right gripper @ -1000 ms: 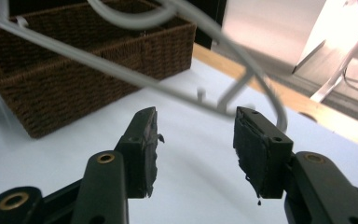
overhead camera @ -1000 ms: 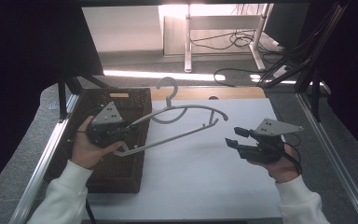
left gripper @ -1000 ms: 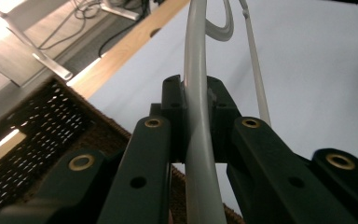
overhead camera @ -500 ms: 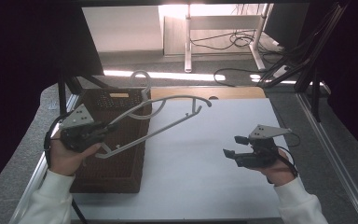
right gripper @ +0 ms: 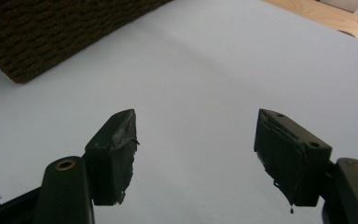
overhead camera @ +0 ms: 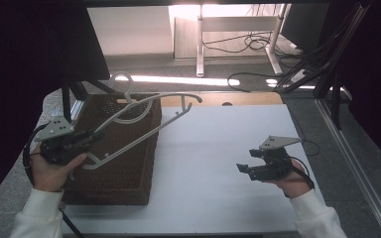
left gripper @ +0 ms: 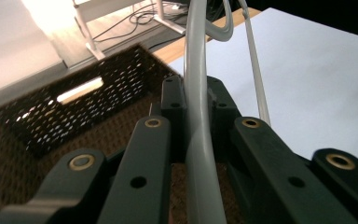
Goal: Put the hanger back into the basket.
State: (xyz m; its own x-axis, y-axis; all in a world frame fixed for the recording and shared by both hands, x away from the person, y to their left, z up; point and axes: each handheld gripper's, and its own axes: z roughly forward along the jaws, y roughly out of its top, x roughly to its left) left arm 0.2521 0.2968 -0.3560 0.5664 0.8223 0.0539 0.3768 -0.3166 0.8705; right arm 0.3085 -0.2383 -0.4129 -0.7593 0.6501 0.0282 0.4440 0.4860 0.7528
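grey hanger held tilted above brown woven basket at table's left, hook toward far rim — clamped at its lower end by left gripper, jaws closed on its bar. right gripper low over white tabletop, well apart, jaws just widening, nothing between.

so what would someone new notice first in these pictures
Probably the pale hanger, held up at a slant over the dark woven basket at the table's left, with the left gripper shut on its lower bar. Next, the right gripper at the right, jaws apart with nothing between them, low over the bare white table.
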